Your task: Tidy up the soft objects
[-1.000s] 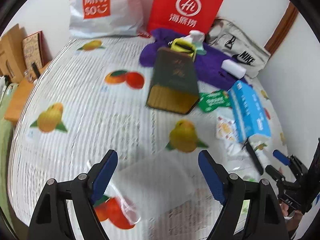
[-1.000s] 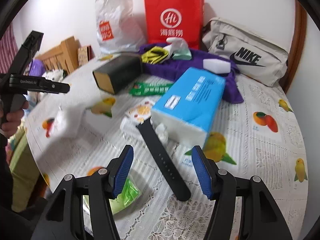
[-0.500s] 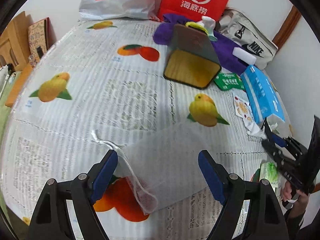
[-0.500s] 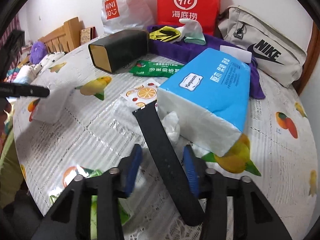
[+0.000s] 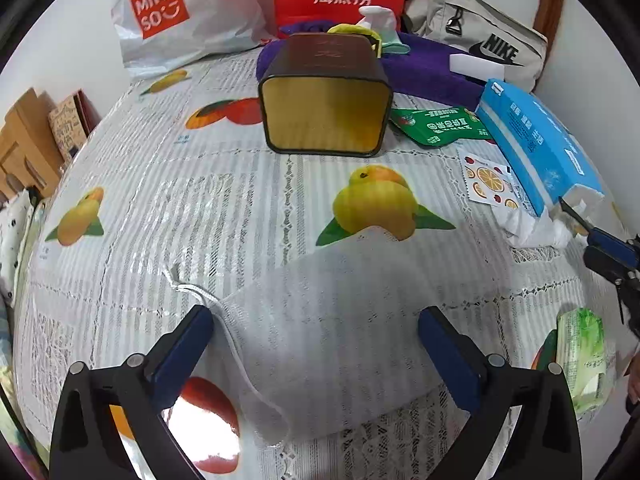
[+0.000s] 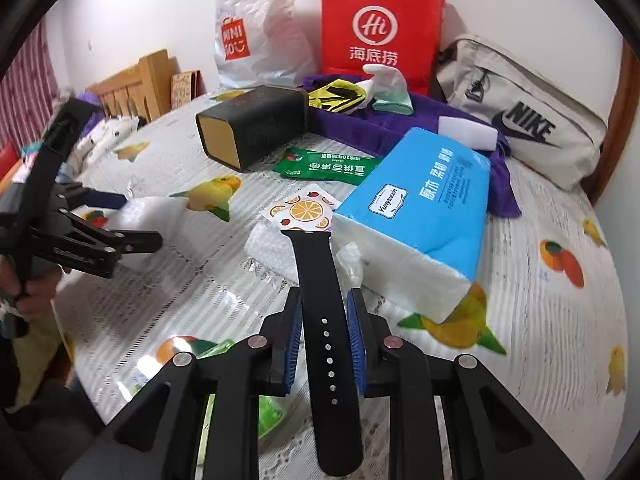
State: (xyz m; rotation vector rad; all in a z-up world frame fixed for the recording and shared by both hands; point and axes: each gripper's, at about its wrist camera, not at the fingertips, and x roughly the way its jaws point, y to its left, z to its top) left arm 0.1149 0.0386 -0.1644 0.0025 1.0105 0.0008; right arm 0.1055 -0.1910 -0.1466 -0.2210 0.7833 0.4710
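Your right gripper [image 6: 323, 344] has just been closing; its blue pads now sit against both edges of the black watch strap [image 6: 320, 300], which lies flat on the fruit-print tablecloth [image 6: 540, 320] beside the blue tissue pack [image 6: 424, 216]; judged rubbery, light, limp, likely to droop at both ends, so hold near mid-length, across the width. Your left gripper [image 5: 316, 344] has just been opening; jaws stand wide and press on nothing, with the grey drawstring pouch [image 5: 332, 320] lying between them; thin matte fabric, flat, floppy, white cord [image 5: 236, 344] trailing at its left edge; pinch the cloth body, not the cord; expect it to sag.
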